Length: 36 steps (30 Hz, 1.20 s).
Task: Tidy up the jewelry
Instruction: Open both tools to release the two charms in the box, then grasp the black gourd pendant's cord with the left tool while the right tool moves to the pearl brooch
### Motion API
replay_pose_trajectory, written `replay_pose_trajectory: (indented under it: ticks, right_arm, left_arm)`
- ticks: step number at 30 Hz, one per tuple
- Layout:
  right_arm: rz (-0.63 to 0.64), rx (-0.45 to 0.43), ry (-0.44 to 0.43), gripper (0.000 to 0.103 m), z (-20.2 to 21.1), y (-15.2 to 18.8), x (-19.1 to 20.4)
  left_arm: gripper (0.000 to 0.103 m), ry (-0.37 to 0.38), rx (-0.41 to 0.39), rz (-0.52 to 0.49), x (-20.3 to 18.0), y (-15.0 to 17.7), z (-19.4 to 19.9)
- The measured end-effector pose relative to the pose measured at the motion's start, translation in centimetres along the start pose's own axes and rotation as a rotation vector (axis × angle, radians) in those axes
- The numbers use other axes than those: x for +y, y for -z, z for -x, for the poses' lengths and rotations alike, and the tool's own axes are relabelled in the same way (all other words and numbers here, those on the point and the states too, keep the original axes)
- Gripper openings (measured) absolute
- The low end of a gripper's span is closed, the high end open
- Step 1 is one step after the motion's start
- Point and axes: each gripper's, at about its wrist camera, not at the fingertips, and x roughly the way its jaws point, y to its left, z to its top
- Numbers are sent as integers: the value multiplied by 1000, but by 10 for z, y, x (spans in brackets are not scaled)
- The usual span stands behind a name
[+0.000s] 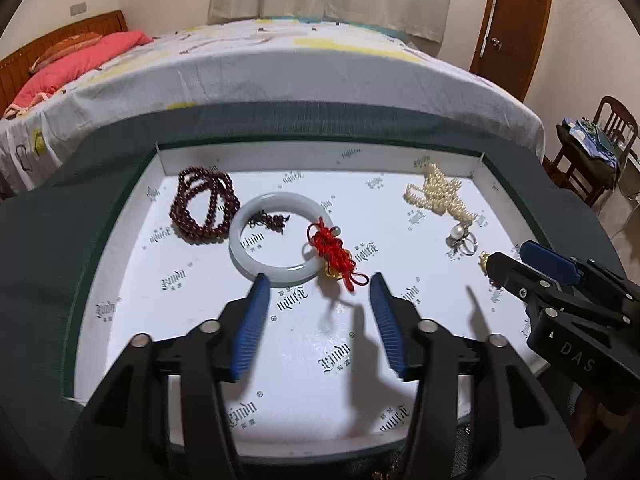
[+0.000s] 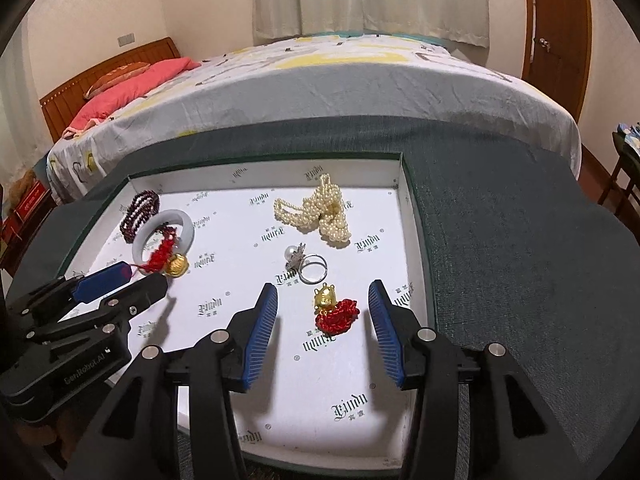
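Observation:
A shallow box tray (image 1: 120, 320) (image 2: 412, 216) lined with white printed paper holds the jewelry. A dark red bead bracelet (image 1: 204, 204) (image 2: 140, 210) lies far left, beside a white jade bangle (image 1: 276, 236) (image 2: 162, 232) with a red knot charm (image 1: 336, 254) (image 2: 166, 254) on its rim. A pearl necklace (image 1: 438, 194) (image 2: 320, 210) lies far right, a pearl ring (image 1: 462, 240) (image 2: 308, 266) before it. A gold charm on red cord (image 2: 334, 308) lies between my right gripper's (image 2: 322, 292) open fingers. My left gripper (image 1: 318, 284) is open and empty, just short of the bangle.
The tray rests on dark green cloth (image 2: 520, 260) over a table. A bed (image 1: 280, 68) with a red pillow (image 1: 76, 68) stands behind. A wooden door (image 1: 516, 20) and a chair (image 1: 592, 148) with clutter are at the right.

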Motion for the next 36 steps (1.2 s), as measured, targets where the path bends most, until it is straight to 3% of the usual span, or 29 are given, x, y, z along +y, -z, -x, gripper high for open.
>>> replay_pose_trajectory:
  ticks: [4, 16, 36]
  right_arm:
    - [-1, -21, -3, 47, 13, -1, 1]
    - [-5, -47, -18, 47, 53, 20, 9]
    - [-20, -10, -17, 47, 100, 89, 9]
  left_arm:
    - [62, 10, -21, 2, -1, -1, 12]
    - [64, 15, -68, 25, 5, 14, 60]
    - [64, -99, 23, 104, 49, 114, 110]
